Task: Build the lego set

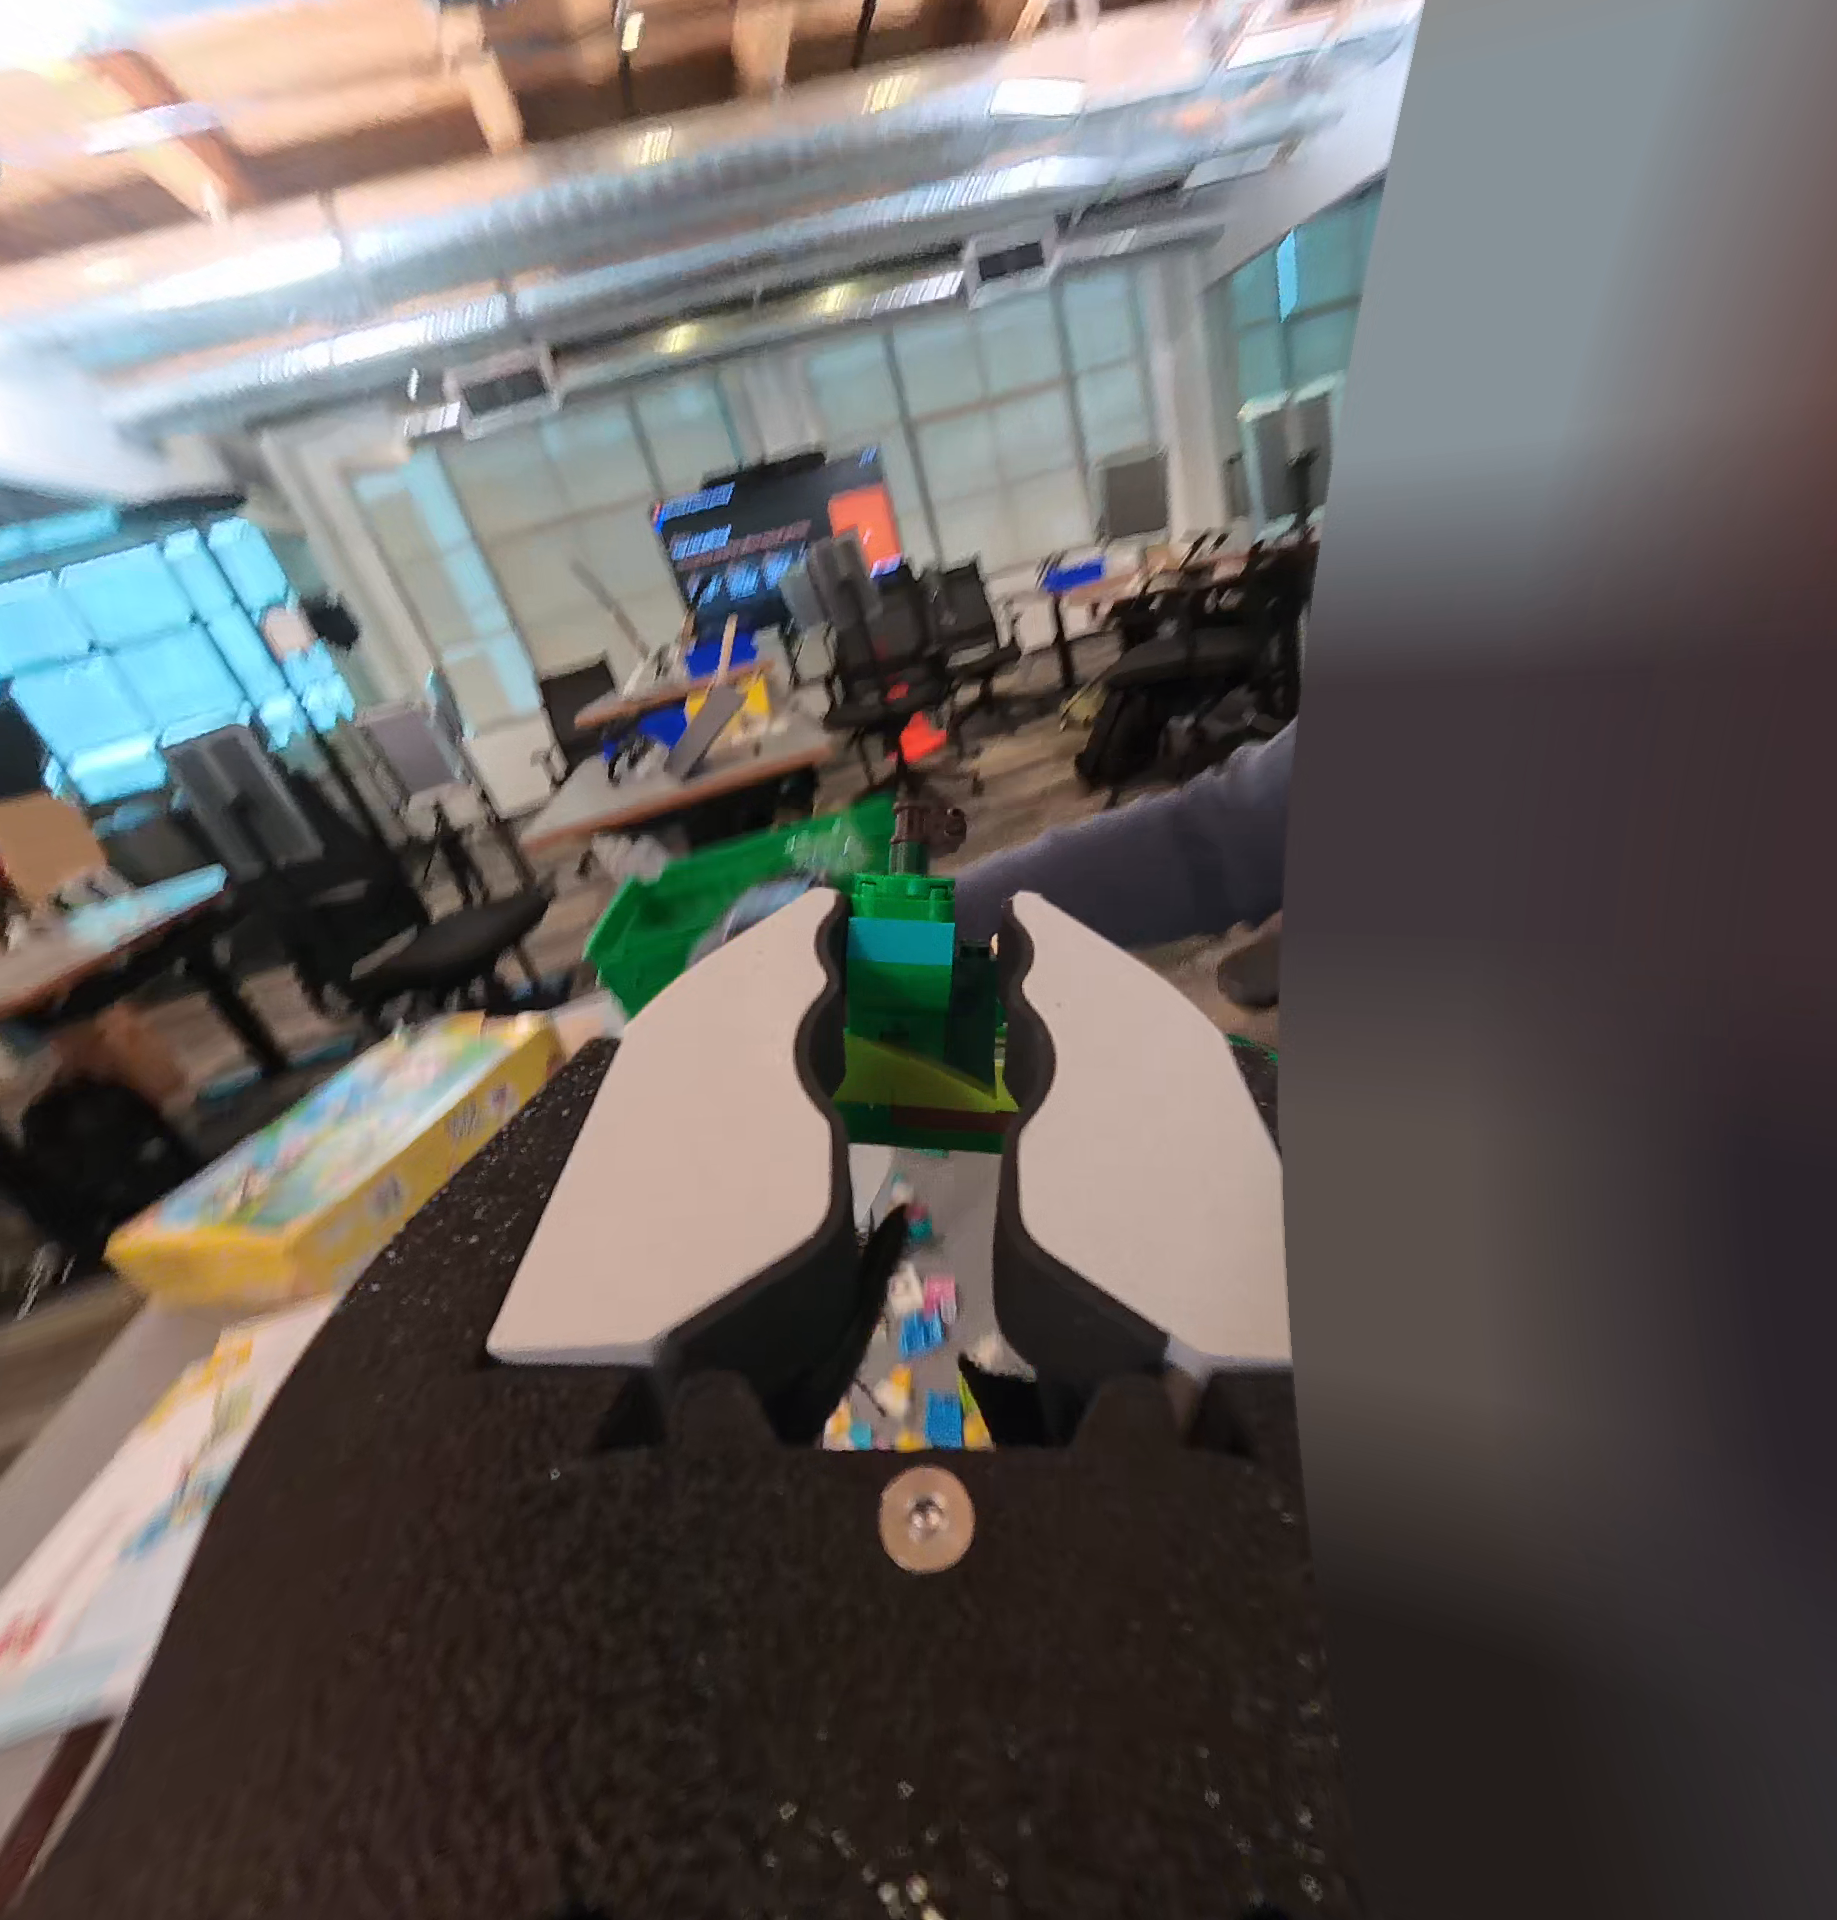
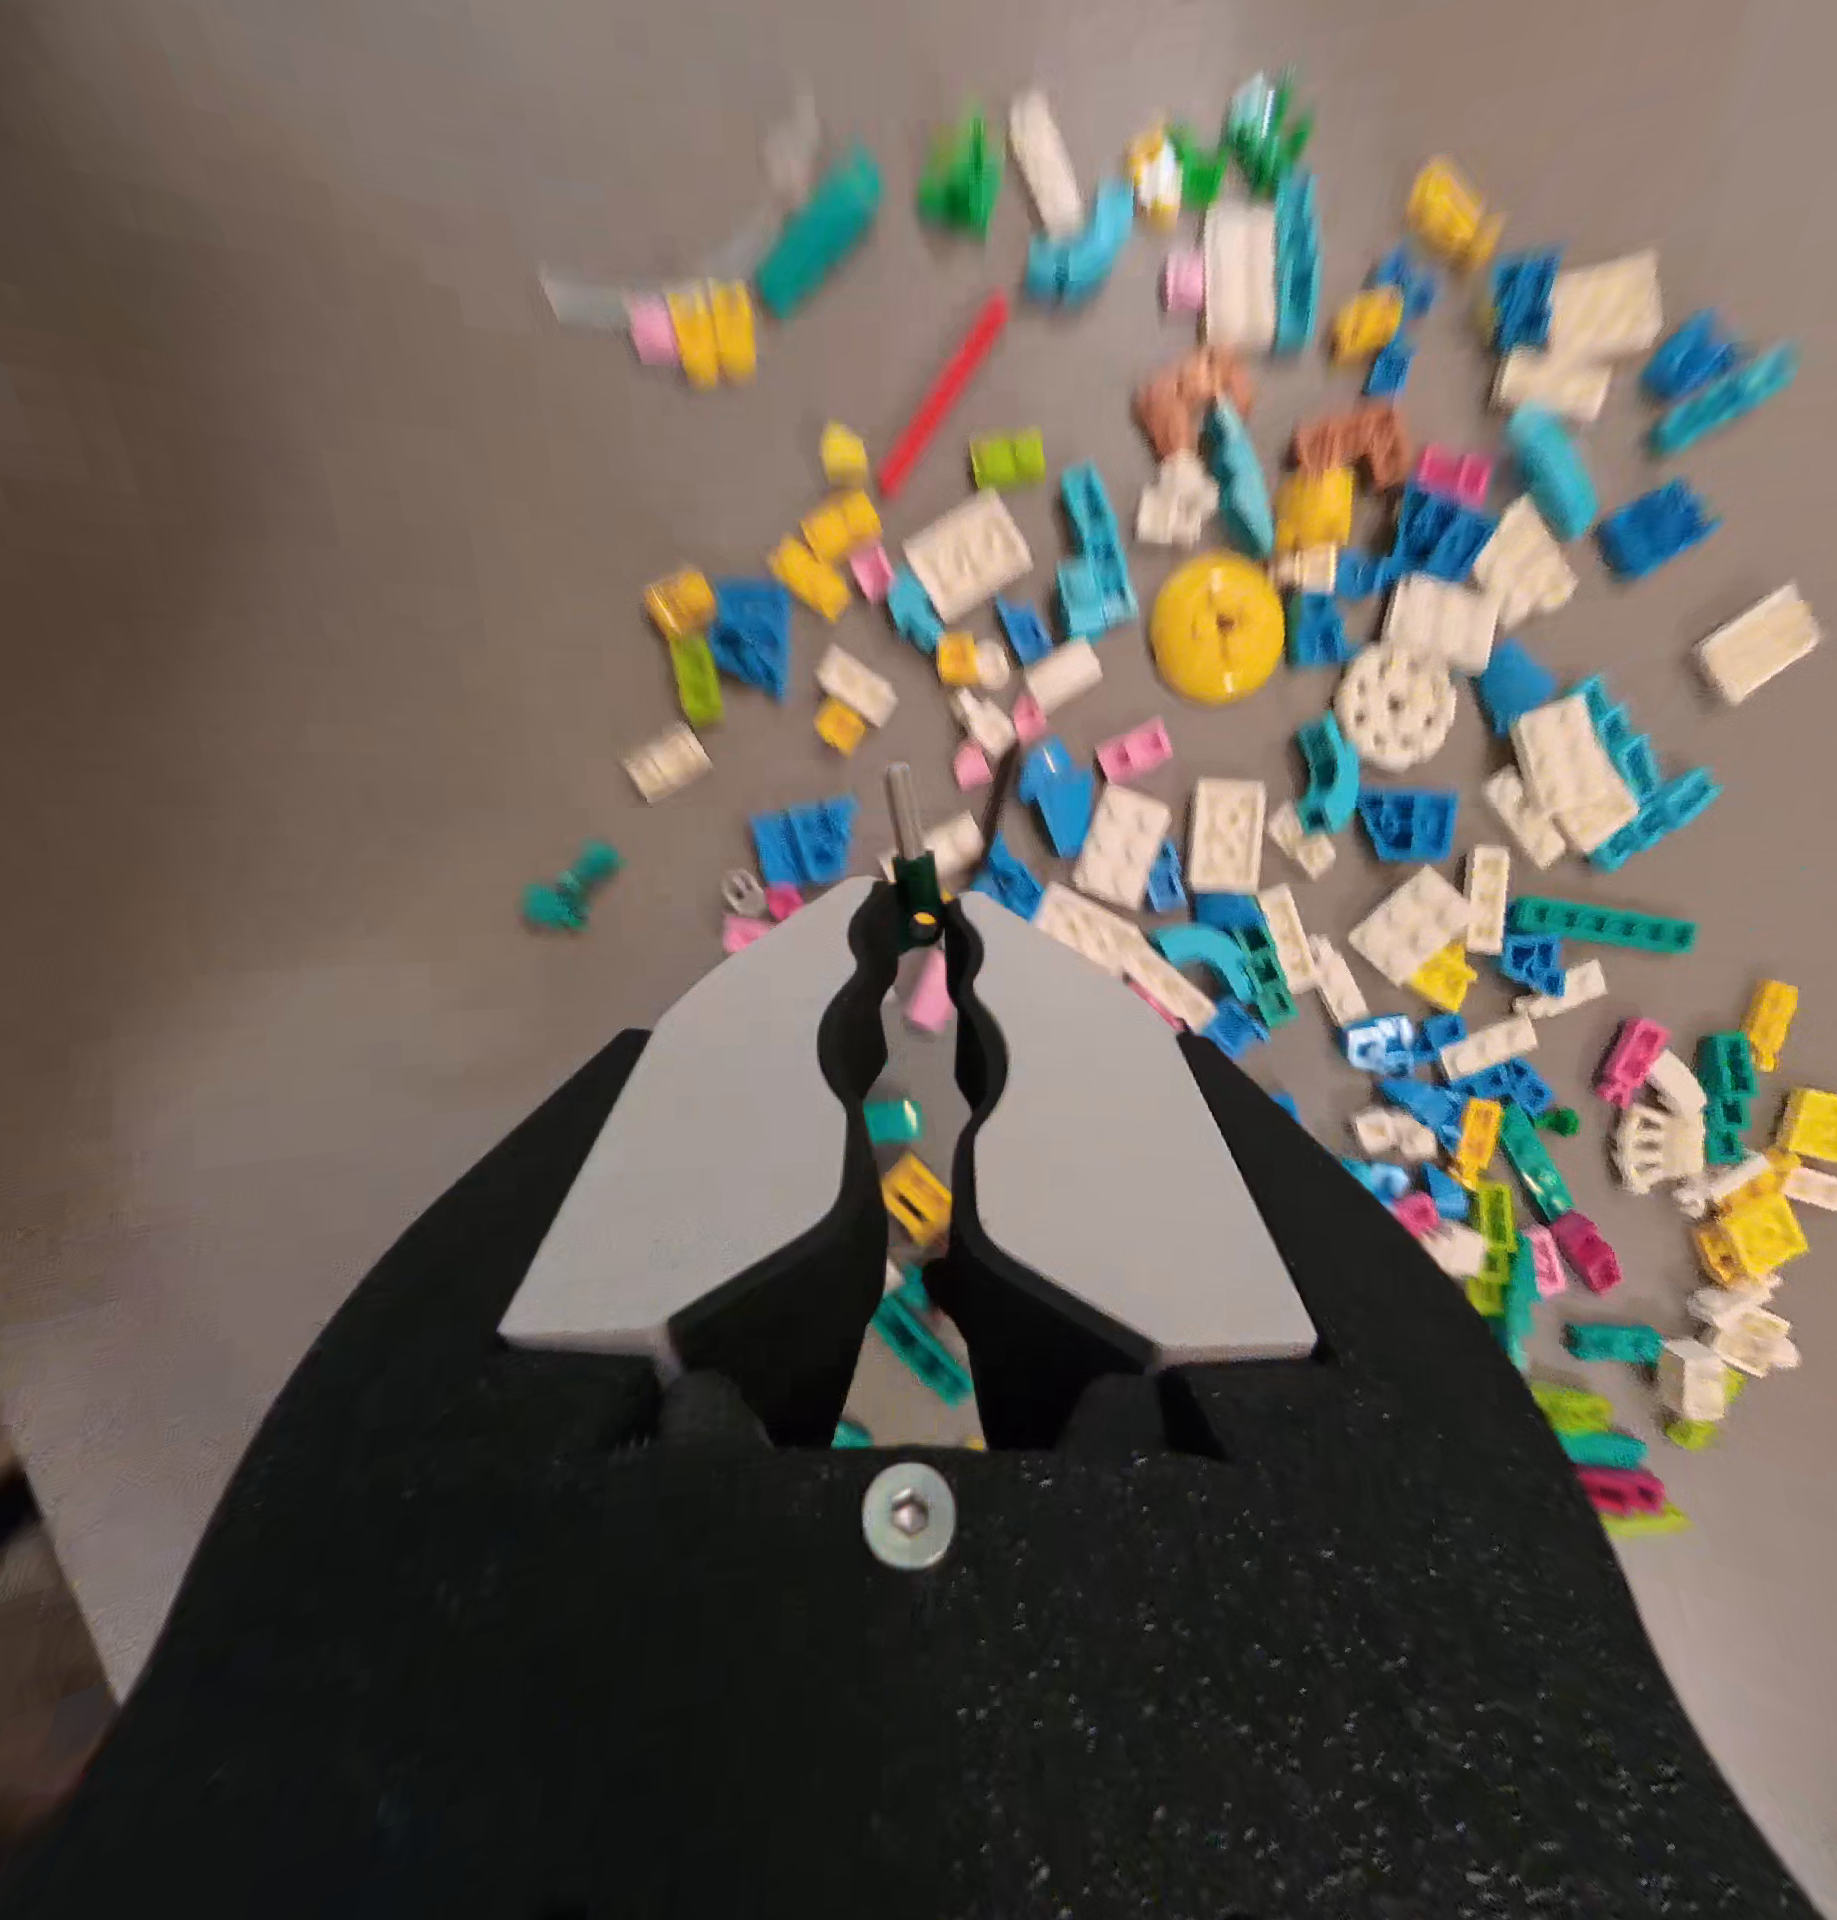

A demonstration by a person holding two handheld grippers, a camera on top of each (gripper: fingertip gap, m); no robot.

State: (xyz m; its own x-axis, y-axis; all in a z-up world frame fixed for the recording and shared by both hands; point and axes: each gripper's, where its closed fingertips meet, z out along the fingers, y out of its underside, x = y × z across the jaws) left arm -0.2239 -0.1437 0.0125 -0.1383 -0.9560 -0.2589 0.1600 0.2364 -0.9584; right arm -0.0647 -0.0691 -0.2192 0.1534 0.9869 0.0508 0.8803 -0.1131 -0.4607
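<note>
Left hand-held gripper: fingers pinching a partly built green brick model, which is lifted above the desk and held upright between the grey pads. The model has a turquoise block near its top, a lime sloped part lower down, and a dark brown piece sticking up above it.

Right hand-held gripper: fingertips nearly together, pinching a small dark green connector piece with a light grey pin projecting from its far end. It is held above the desk, at the near left edge of the loose bricks.

Loose bricks: a wide scatter of white, blue, turquoise, yellow, pink and lime pieces across the grey desk, mostly blurred. Among them a round yellow dish piece, a round white plate with holes, a thin red rod and a small teal piece lying apart to the left.

Other items, left wrist view: yellow set box on the desk at left, an open booklet nearer, a green bin behind the model, and a person's blue sleeve to the right.
</note>
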